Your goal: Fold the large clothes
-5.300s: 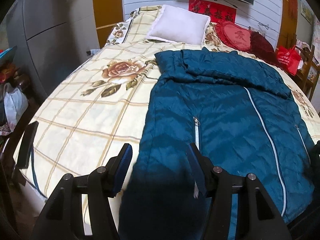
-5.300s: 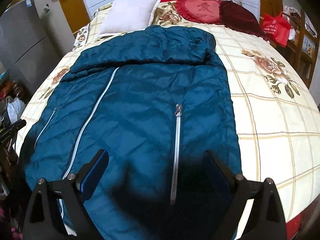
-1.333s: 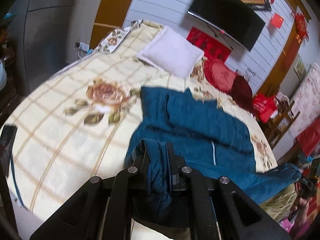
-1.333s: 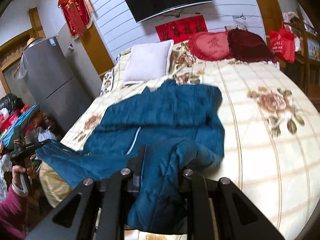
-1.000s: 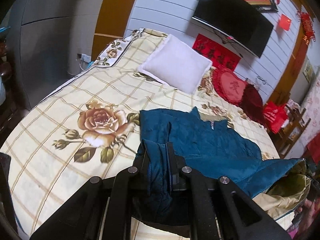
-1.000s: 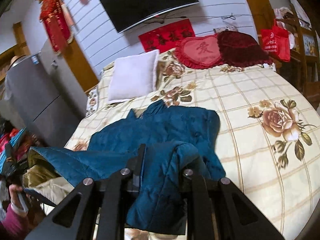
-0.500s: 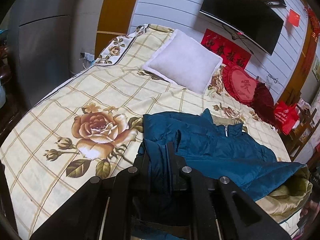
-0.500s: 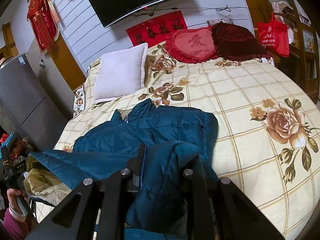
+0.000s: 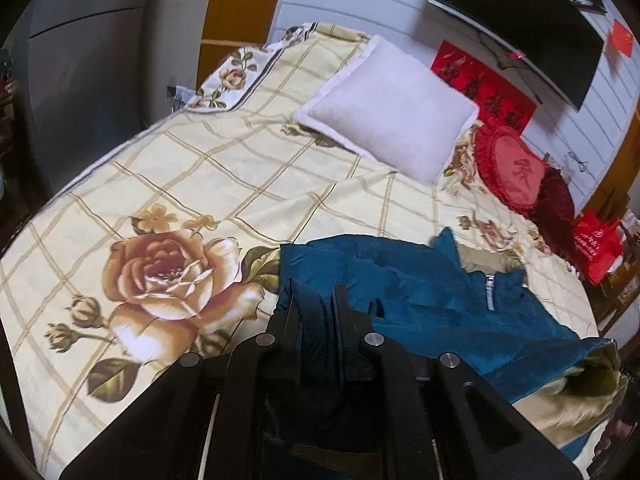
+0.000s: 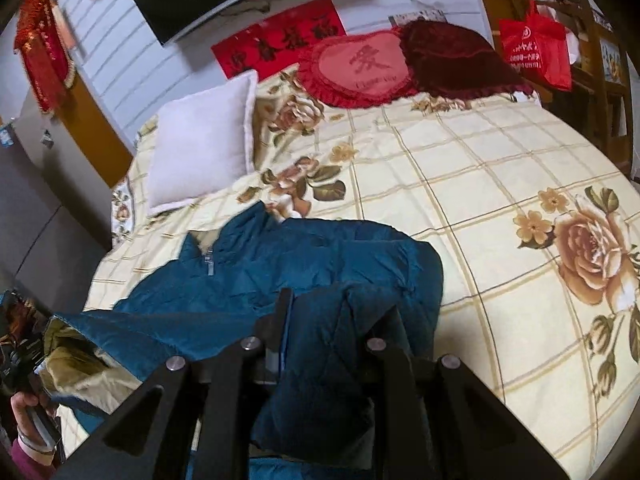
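In both wrist views the quilted teal puffer jacket (image 9: pixel 440 280) lies low and centre on the cream rose-print bedspread (image 9: pixel 200 168), a bunched hem corner clamped in the left gripper (image 9: pixel 318 300) and another in the right gripper (image 10: pixel 340 312).

Quilted blue jacket (image 9: pixel 436 292) in smooth cloth with a faint sheen, dull olive lining, metal zip. Matt cotton-like bedspread (image 9: pixel 224 184) printed with roses. Soft, fuzzy white pillow (image 9: pixel 394 110). Frilled red cushion (image 10: pixel 360 68), velvety. Matt black plastic left gripper (image 9: pixel 318 308) and right gripper (image 10: pixel 340 312), shiny metal screws
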Motion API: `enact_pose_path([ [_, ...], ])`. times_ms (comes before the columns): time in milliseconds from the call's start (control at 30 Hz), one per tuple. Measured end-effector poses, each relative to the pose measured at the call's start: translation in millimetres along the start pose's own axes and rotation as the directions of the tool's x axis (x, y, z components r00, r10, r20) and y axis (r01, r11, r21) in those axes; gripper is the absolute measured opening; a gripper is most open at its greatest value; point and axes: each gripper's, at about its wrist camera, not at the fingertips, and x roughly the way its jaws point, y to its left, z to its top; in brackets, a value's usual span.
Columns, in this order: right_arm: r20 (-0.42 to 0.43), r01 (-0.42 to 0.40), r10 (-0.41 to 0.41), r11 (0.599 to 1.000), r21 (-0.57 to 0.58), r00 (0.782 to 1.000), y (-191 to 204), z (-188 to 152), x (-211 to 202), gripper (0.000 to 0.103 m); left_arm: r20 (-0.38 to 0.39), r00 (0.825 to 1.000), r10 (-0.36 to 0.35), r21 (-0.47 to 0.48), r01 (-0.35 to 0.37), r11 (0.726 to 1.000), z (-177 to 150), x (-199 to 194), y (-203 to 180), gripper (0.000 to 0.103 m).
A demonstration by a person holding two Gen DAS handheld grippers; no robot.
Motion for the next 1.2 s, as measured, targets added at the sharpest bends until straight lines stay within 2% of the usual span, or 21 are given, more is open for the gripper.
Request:
enact_pose_path([
  [100,-0.015,0.017,-0.017,1.0,0.02,1.0,-7.3,-1.1,28.7,0.019,-0.037,0.999,-0.008,-0.005,0.008,1.0,-2.3,28.7,2.5,0.0],
  [200,-0.023,0.01,-0.009,0.999,0.03,1.0,-12.3,-4.0,46.4,0.023,-0.063,0.992,-0.114,-0.048,0.111,0.993,0.2,40.3,13.8,0.002],
  [267,-0.025,-0.015,0.016,0.999,0.042,1.0,-14.4,-2.8,46.4,0.026,-0.063,0.979,-0.192,-0.097,0.186,0.978,5.1,35.2,24.8,0.008],
  [333,-0.012,-0.044,0.044,0.998,0.045,0.999,-16.3,-1.3,40.3,0.032,-0.029,0.966,-0.257,-0.149,0.25,0.957,12.3,19.0,39.2,0.023],
  [367,0.002,-0.061,0.061,0.997,0.046,0.998,-16.9,-0.7,35.7,0.038,-0.003,0.967,-0.254,-0.161,0.25,0.955,15.3,10.3,44.1,0.028],
  [433,0.012,-0.08,0.079,0.995,0.059,0.997,-16.7,0.5,31.6,0.048,0.097,0.964,-0.247,-0.168,0.261,0.951,20.0,-22.6,56.5,0.045],
  [467,0.015,-0.082,0.081,0.994,0.07,0.997,-15.9,1.2,30.9,0.054,0.125,0.963,-0.241,-0.16,0.259,0.952,20.0,-33.0,58.2,0.047],
  [533,0.02,-0.08,0.078,0.992,0.096,0.997,-14.6,2.5,30.5,0.059,0.162,0.962,-0.219,-0.091,0.235,0.968,13.4,-59.4,52.2,0.048],
  [633,0.059,-0.094,0.088,0.988,0.12,0.994,-9.2,8.5,17.7,0.065,0.109,0.971,-0.213,0.055,0.208,0.977,-2.7,-68.0,27.5,0.048],
  [700,0.106,-0.109,0.096,0.986,0.123,0.99,-5.1,13.0,1.6,0.08,0.067,0.978,-0.196,0.12,0.187,0.975,-14.6,-62.3,11.7,0.048],
  [767,0.167,-0.061,0.044,0.993,0.096,0.985,3.3,19.8,-23.3,0.087,0.023,0.984,-0.176,0.159,0.17,0.973,-25.5,-49.8,-1.7,0.048],
  [833,0.225,-0.034,0.02,0.998,0.059,0.974,11.3,25.3,-47.3,0.087,-0.027,0.992,-0.12,0.204,0.123,0.971,-38.0,-27.8,-19.7,0.048],
  [900,0.243,-0.08,0.078,0.997,0.0,0.967,23.9,25.6,-63.7,0.087,-0.067,0.993,-0.097,0.215,0.109,0.97,-46.6,-11.1,-29.1,0.048],
  [933,0.217,-0.093,0.102,0.994,-0.051,0.971,35.5,23.0,-65.0,0.087,-0.083,0.992,-0.097,0.203,0.112,0.973,-47.7,-2.4,-31.9,0.048],
  [1000,0.144,-0.076,0.101,0.983,-0.168,0.984,62.6,10.5,-55.1,0.087,-0.087,0.993,-0.081,0.173,0.095,0.98,-47.7,8.0,-33.8,0.048],
  [1067,0.057,-0.107,0.127,0.956,-0.273,0.99,90.1,-8.4,-30.1,0.087,-0.084,0.995,-0.057,0.151,0.069,0.986,-44.9,18.0,-34.9,0.048],
  [1133,-0.004,-0.086,0.09,0.936,-0.341,0.996,109.9,-22.4,-1.3,0.087,-0.077,0.997,-0.025,0.144,0.036,0.989,-39.9,26.8,-36.3,0.048],
  [1200,-0.03,0.004,-0.017,0.912,-0.411,0.999,127.9,-33.1,37.7,0.087,-0.071,0.997,-0.006,0.146,0.016,0.989,-35.4,32.6,-37.6,0.048],
])
